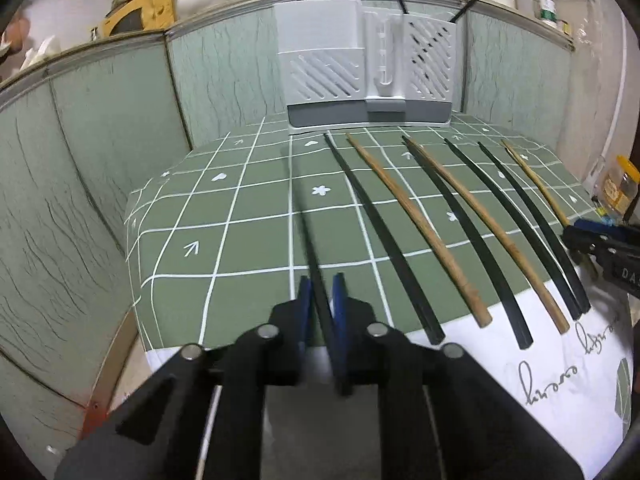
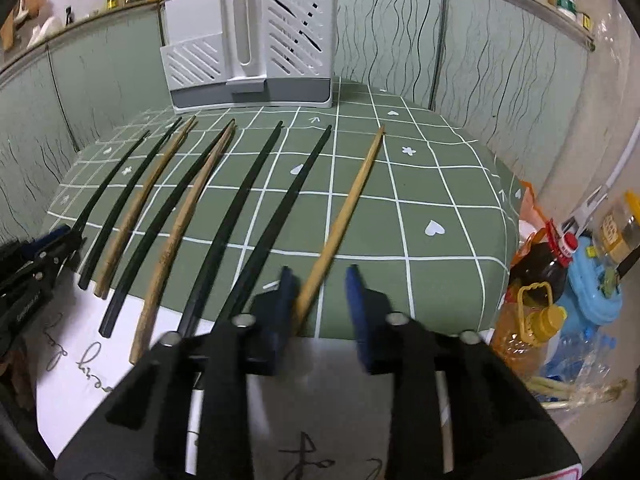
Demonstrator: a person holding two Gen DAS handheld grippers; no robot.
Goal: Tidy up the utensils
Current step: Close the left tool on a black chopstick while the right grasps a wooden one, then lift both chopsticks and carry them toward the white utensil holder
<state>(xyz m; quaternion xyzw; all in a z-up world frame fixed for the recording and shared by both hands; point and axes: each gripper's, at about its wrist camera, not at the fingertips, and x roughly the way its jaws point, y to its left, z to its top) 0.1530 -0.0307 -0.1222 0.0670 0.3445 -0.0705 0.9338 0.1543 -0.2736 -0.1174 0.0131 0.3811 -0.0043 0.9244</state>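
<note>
My left gripper (image 1: 320, 292) is clamped on a black chopstick (image 1: 306, 224), its blue pads pressed against the shaft near the thick end, and the stick points out over the green checked tablecloth (image 1: 224, 208) toward the white utensil holder (image 1: 366, 68) at the back. My right gripper (image 2: 320, 292) stands open around the butt of a pale wooden chopstick (image 2: 352, 200), the rightmost of the row; one pad looks close to or touching the wood, the other stands well apart, so nothing is gripped there. I judge the step in hand to be carrying the black stick to the holder, where two dark sticks already stand in the slotted right compartment. The next move calls for tipping the stick upright and bringing its tip over that compartment's rim before letting go. The remaining chopsticks lie side by side between my grippers, ends overhanging onto the white printed sheet (image 1: 560, 360) at the near edge. To the left the cloth is bare and gives room to swing; the green wall panels close in behind the holder, and bottles (image 2: 536, 280) crowd the right table edge.
</note>
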